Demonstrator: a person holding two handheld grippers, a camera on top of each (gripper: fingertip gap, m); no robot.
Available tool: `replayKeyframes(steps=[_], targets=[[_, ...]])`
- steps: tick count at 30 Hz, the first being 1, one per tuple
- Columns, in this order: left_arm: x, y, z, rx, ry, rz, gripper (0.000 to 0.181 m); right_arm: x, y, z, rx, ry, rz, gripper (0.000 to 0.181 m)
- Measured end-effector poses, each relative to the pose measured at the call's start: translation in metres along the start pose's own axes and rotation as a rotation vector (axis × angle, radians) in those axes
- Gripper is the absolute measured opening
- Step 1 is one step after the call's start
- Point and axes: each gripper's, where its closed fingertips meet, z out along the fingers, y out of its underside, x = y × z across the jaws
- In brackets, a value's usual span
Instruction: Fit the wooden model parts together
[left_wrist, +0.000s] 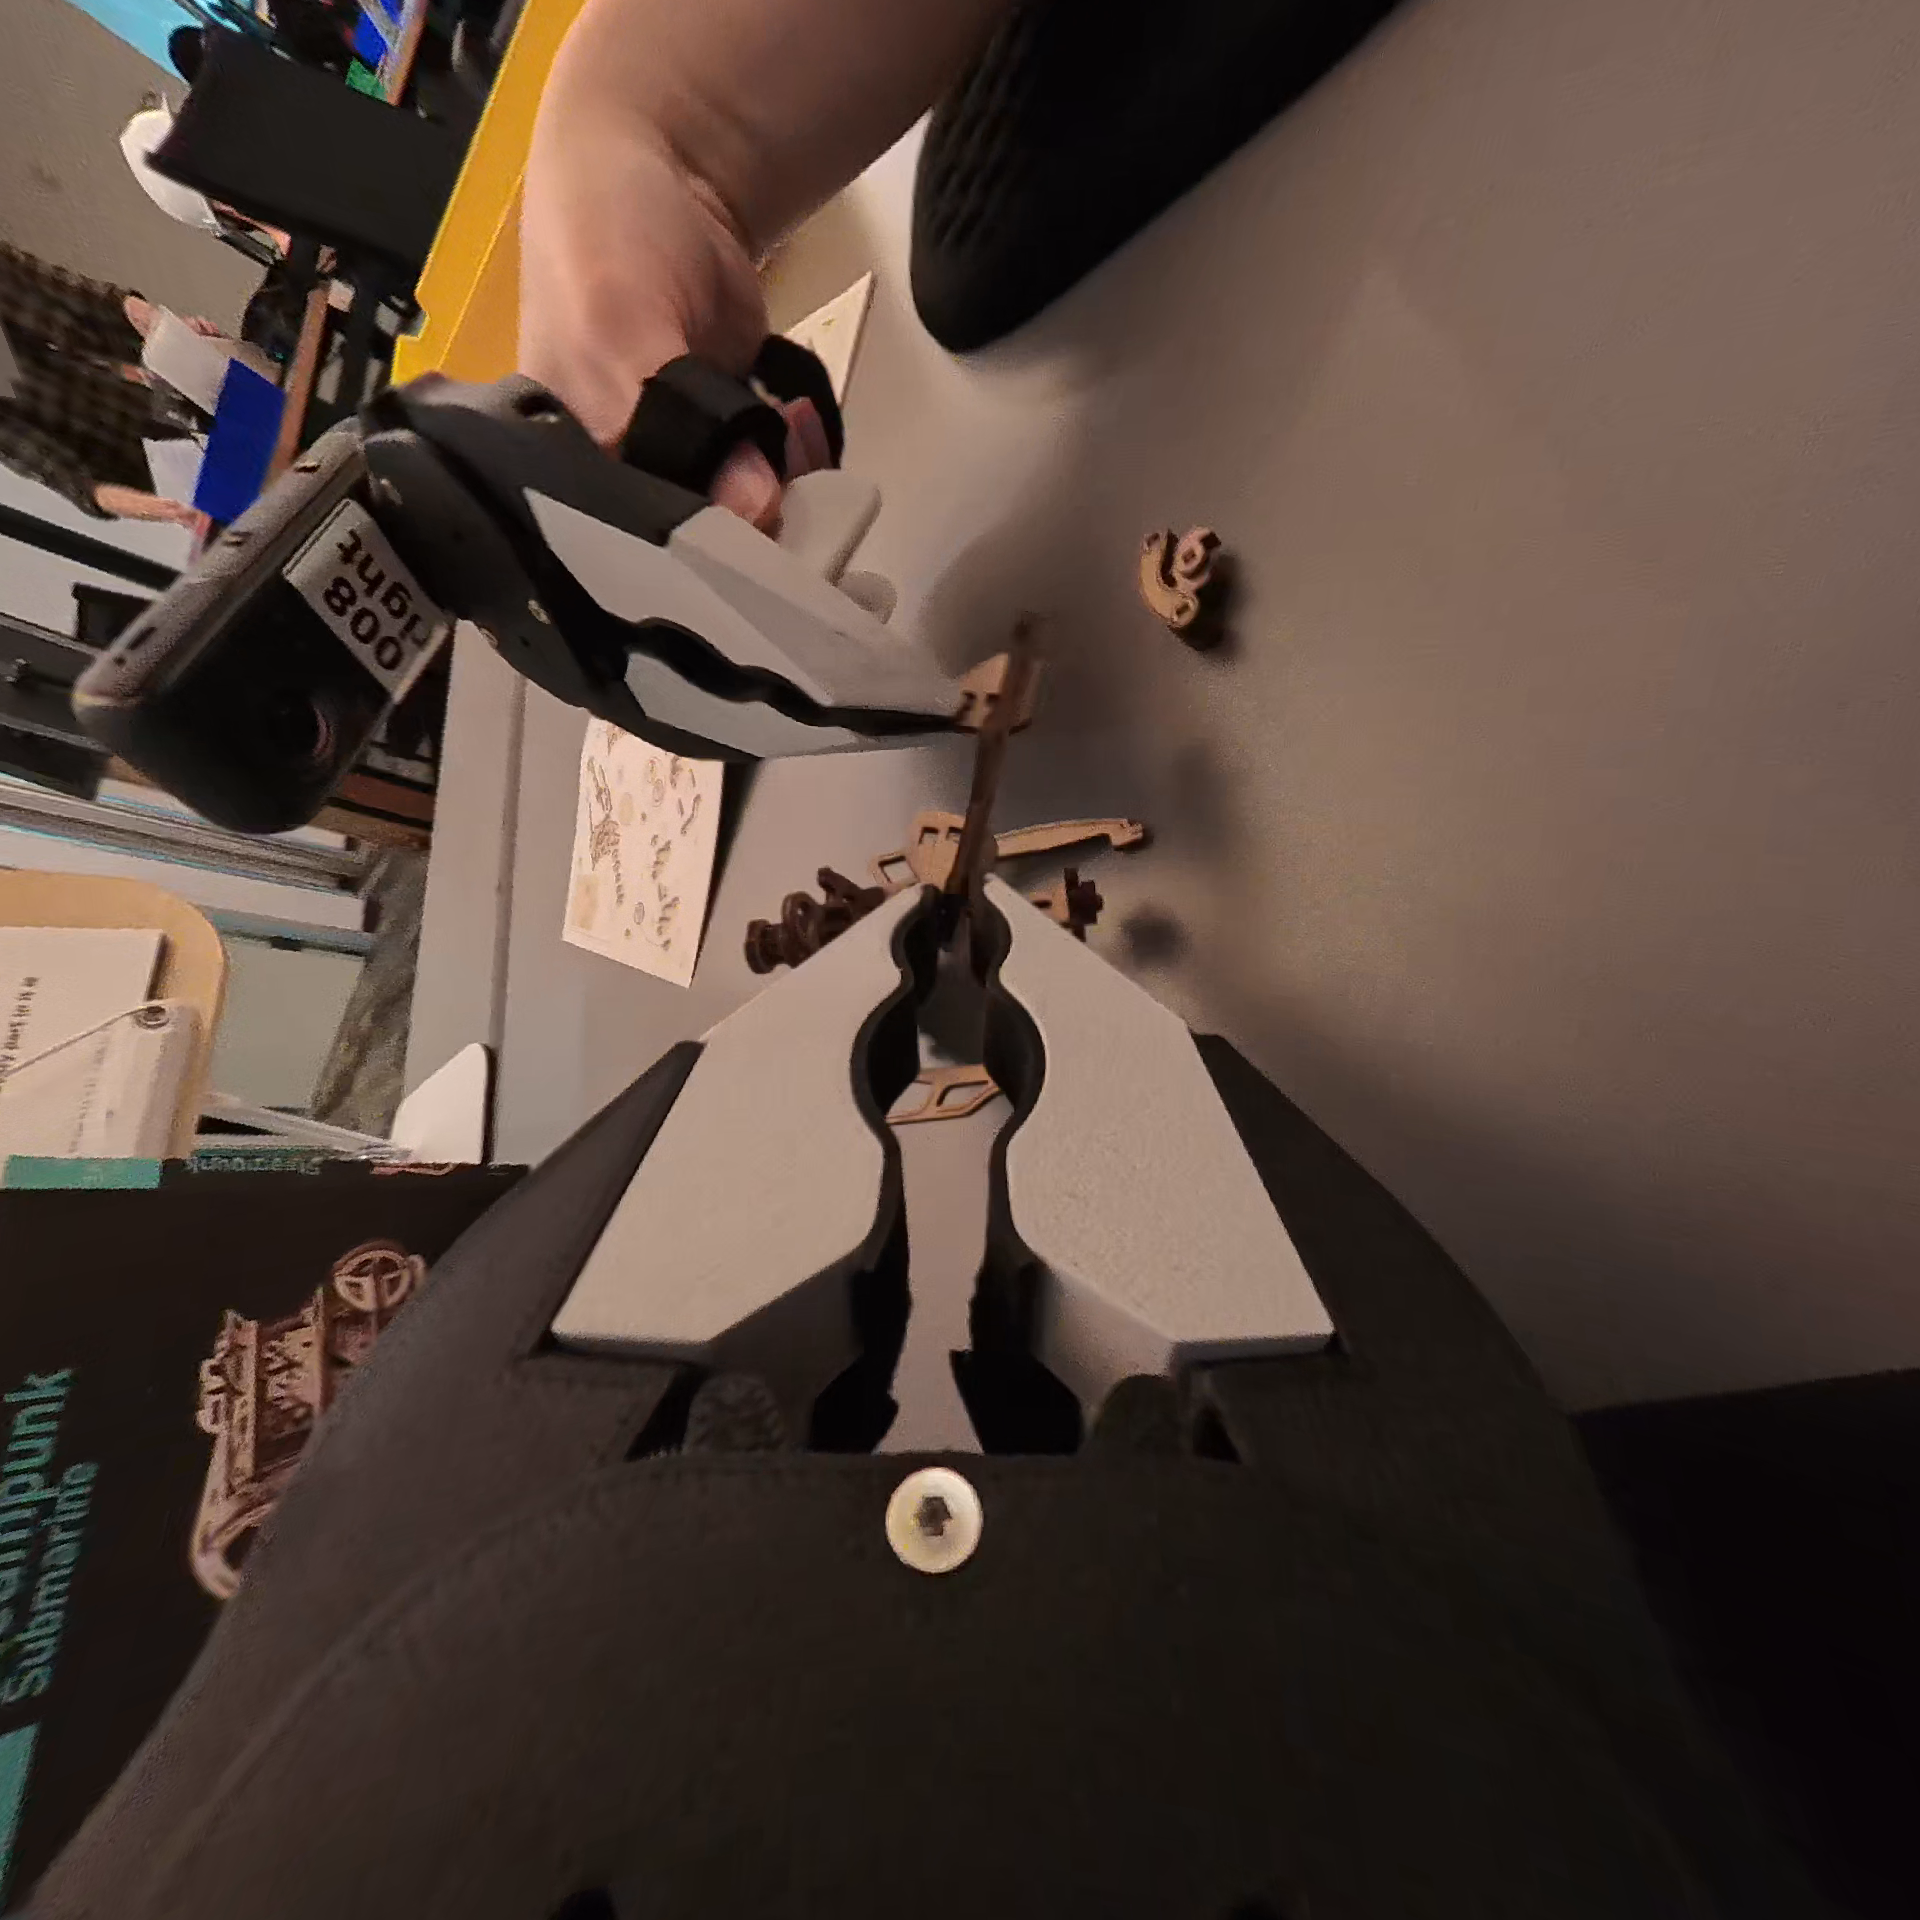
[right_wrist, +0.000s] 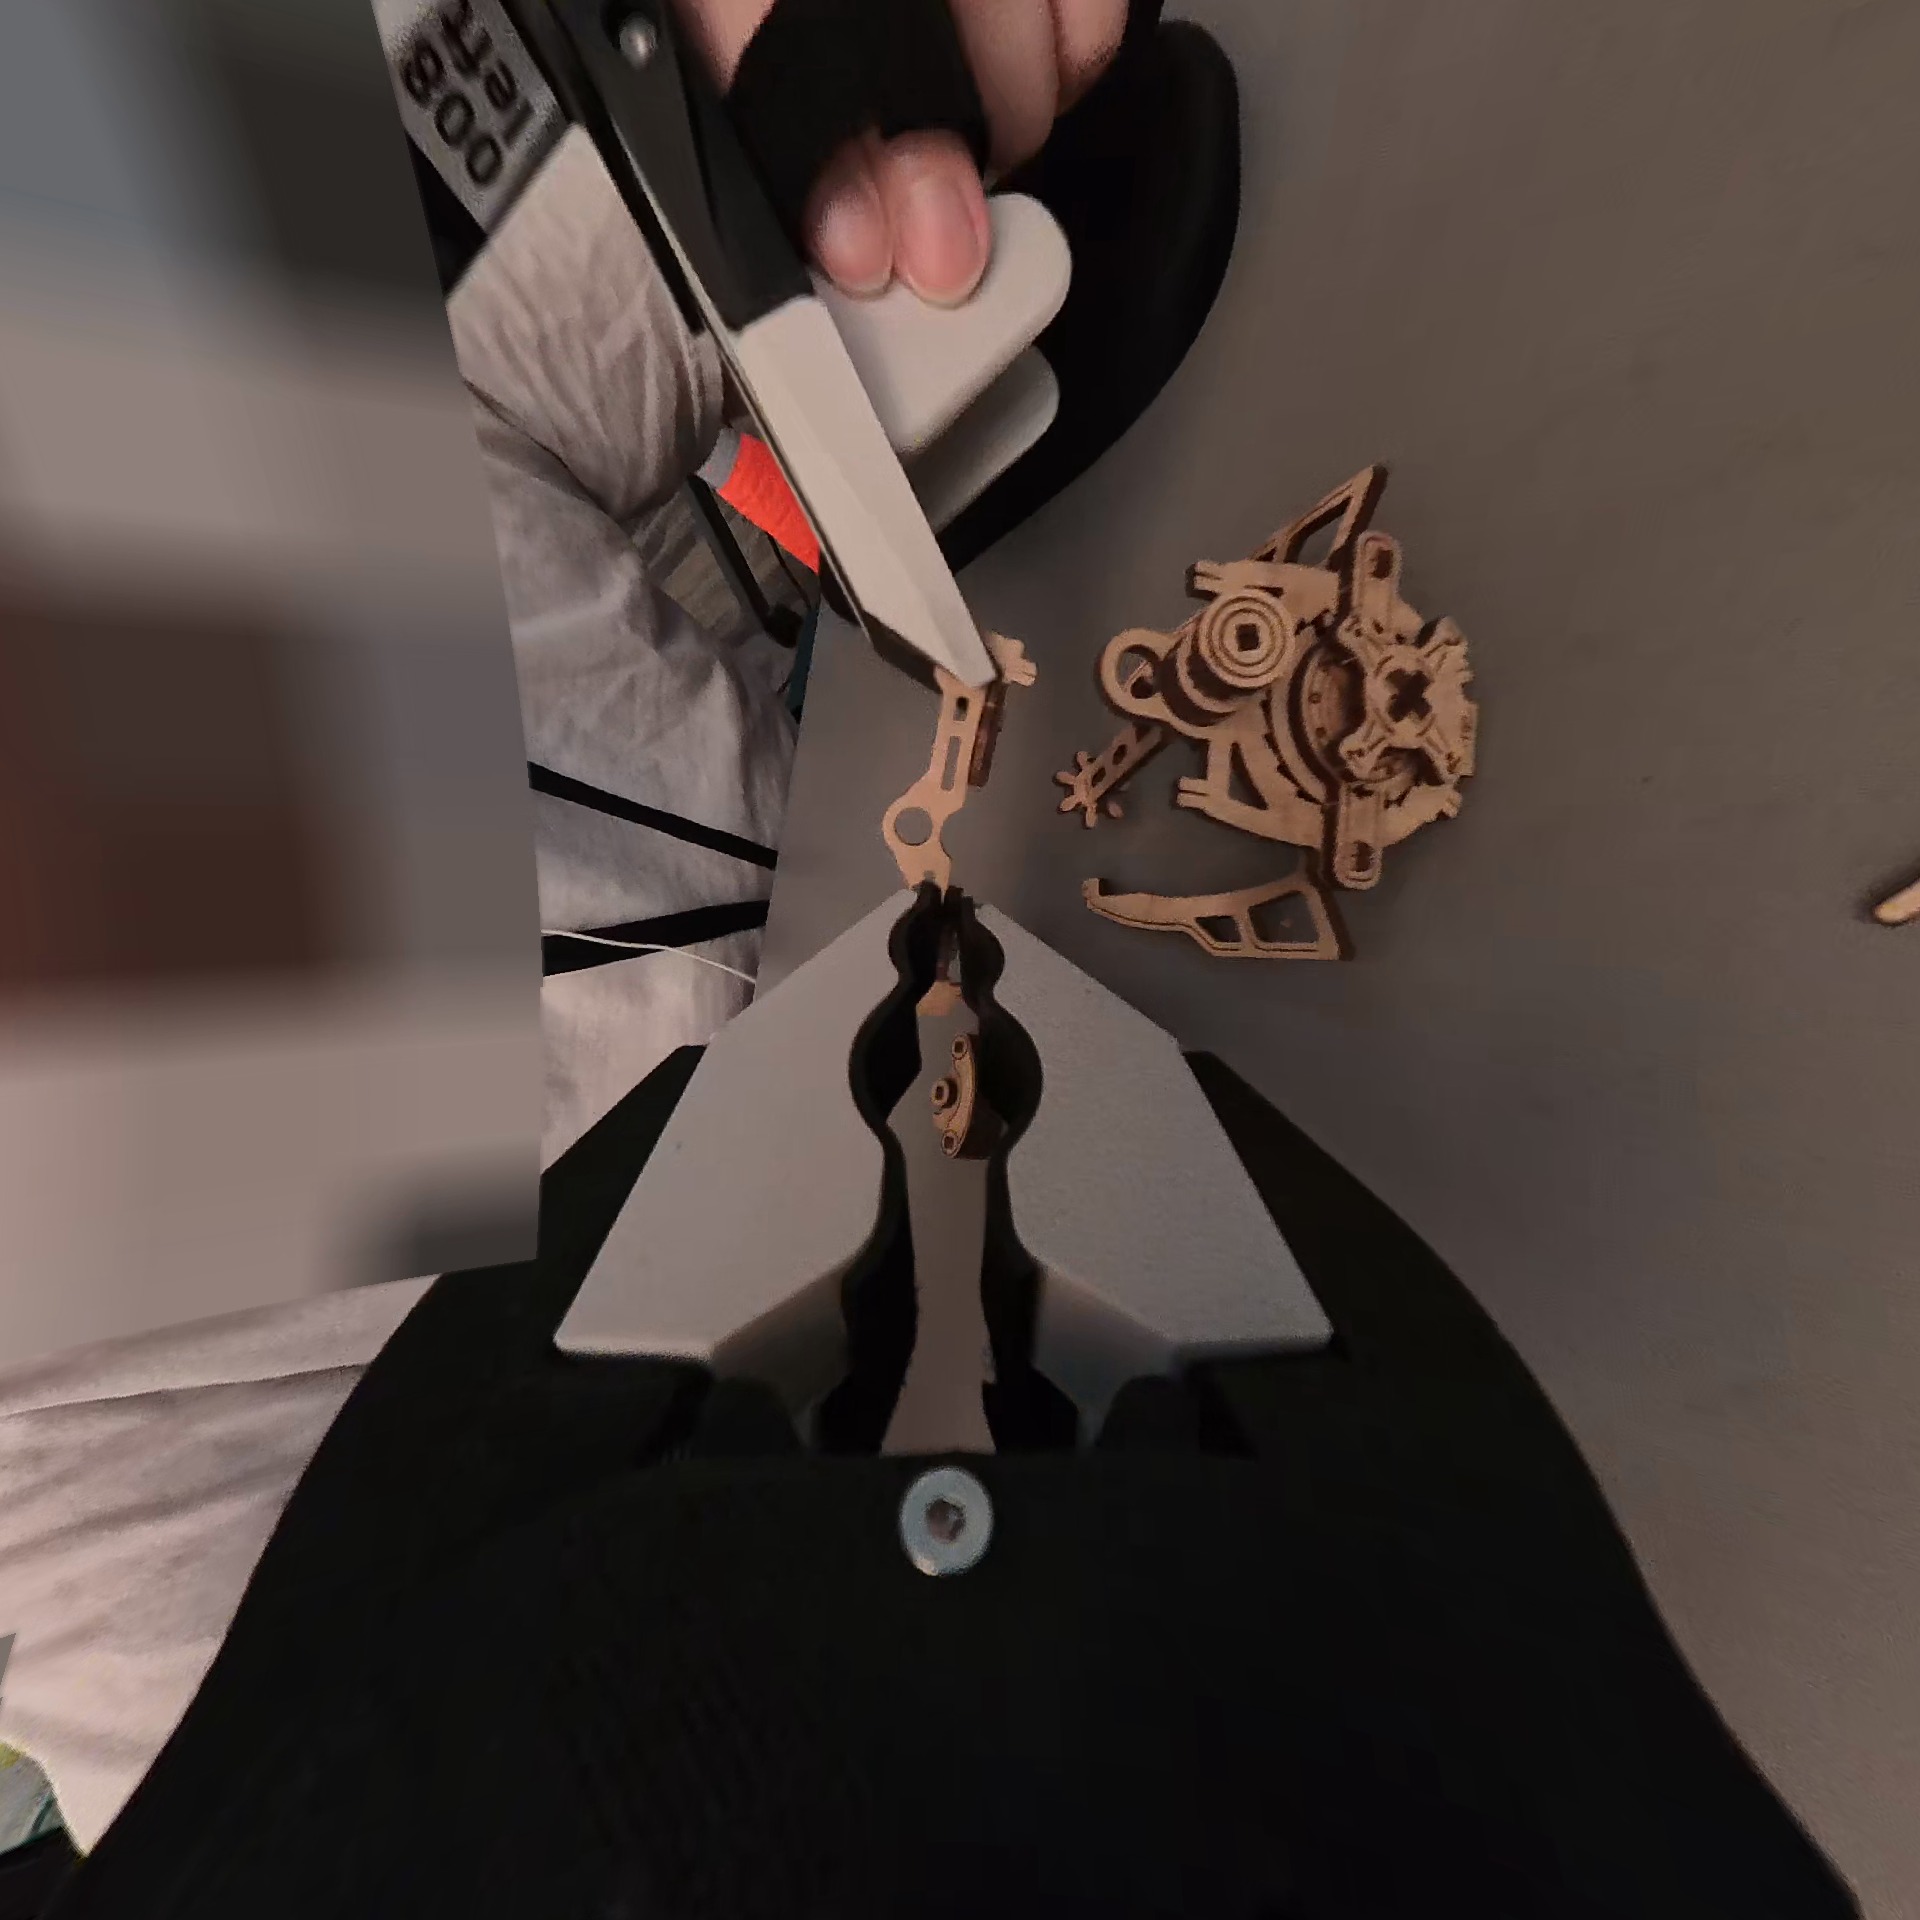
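Note:
My right gripper (right_wrist: 940, 899) is shut on the near end of a thin wooden link arm (right_wrist: 920, 826) with a round hole. My left gripper (right_wrist: 977, 675) comes down from above and is shut on the arm's far end, where a small wooden key-shaped piece (right_wrist: 1013, 660) sits across it. In the left wrist view my left gripper (left_wrist: 951, 899) pinches the arm (left_wrist: 982, 790), seen edge-on, and the right gripper (left_wrist: 966, 717) grips it by the small piece (left_wrist: 992, 686). The arm is held above the grey table (right_wrist: 1558, 1143). A partly built wooden model (right_wrist: 1320, 717) lies to the right.
Loose parts lie on the table: a curved strut (right_wrist: 1226, 920), a gear-tipped rod (right_wrist: 1091, 790) and a small curved part (right_wrist: 956, 1101). A dark kit box (left_wrist: 208, 1403), an instruction sheet (left_wrist: 644, 852) and a black ribbed object (left_wrist: 1091, 156) are around the work area. My two grippers' fingertips are within a few centimetres of each other.

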Motion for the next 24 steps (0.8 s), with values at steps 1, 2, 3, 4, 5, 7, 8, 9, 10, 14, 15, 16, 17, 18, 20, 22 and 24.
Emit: replayKeyframes(steps=[1, 2, 3, 4, 5, 7, 8, 9, 10, 14, 15, 16, 17, 18, 20, 22, 24], targets=[[0.002, 0.001, 0.000, -0.008, -0.008, 0.021, 0.002, 0.001, -0.001, -0.001, 0.009, -0.004, -0.001, 0.001], [0.003, 0.001, 0.000, -0.013, -0.022, 0.032, 0.001, 0.001, -0.002, -0.001, 0.017, -0.009, -0.010, 0.001], [0.003, 0.001, -0.001, -0.018, -0.033, 0.035, 0.001, 0.001, -0.003, -0.001, 0.026, -0.008, -0.026, 0.001], [0.002, 0.002, -0.001, -0.026, -0.041, 0.032, 0.001, 0.002, -0.004, -0.001, 0.043, -0.001, -0.043, 0.001], [0.000, 0.005, -0.001, -0.038, -0.052, 0.025, 0.001, 0.005, -0.007, -0.002, 0.063, 0.013, -0.059, 0.002], [-0.003, 0.010, -0.003, -0.048, -0.067, 0.011, 0.001, 0.008, -0.011, -0.007, 0.104, 0.039, -0.086, 0.014], [-0.005, 0.012, -0.004, -0.055, -0.063, -0.006, 0.001, 0.010, -0.014, -0.011, 0.130, 0.057, -0.113, 0.017], [-0.009, 0.016, -0.006, -0.065, -0.080, -0.021, 0.001, 0.011, -0.016, -0.016, 0.164, 0.078, -0.148, 0.017], [-0.012, 0.019, -0.008, -0.073, -0.092, -0.027, 0.001, 0.010, -0.020, -0.023, 0.206, 0.098, -0.192, 0.016], [-0.019, 0.024, -0.011, -0.091, -0.094, -0.117, 0.001, 0.008, -0.041, -0.052, 0.433, 0.187, -0.385, 0.015], [-0.019, 0.022, -0.011, -0.090, -0.087, -0.144, 0.001, 0.007, -0.044, -0.055, 0.465, 0.180, -0.394, 0.015], [-0.019, 0.022, -0.011, -0.097, -0.076, -0.162, 0.001, 0.007, -0.046, -0.054, 0.480, 0.159, -0.388, 0.015], [-0.020, 0.022, -0.011, -0.099, -0.079, -0.172, 0.001, 0.011, -0.047, -0.053, 0.482, 0.166, -0.364, 0.015], [-0.022, 0.021, -0.011, -0.094, -0.087, -0.180, 0.001, 0.019, -0.046, -0.050, 0.474, 0.188, -0.333, 0.015], [-0.022, 0.021, -0.009, -0.090, -0.074, -0.206, 0.001, 0.021, -0.042, -0.040, 0.435, 0.156, -0.314, 0.015], [-0.022, 0.022, -0.006, -0.094, -0.064, -0.208, 0.001, 0.023, -0.041, -0.033, 0.407, 0.150, -0.303, 0.015], [-0.023, 0.026, -0.003, -0.118, -0.066, -0.197, 0.001, 0.024, -0.042, -0.030, 0.405, 0.152, -0.308, 0.015]])
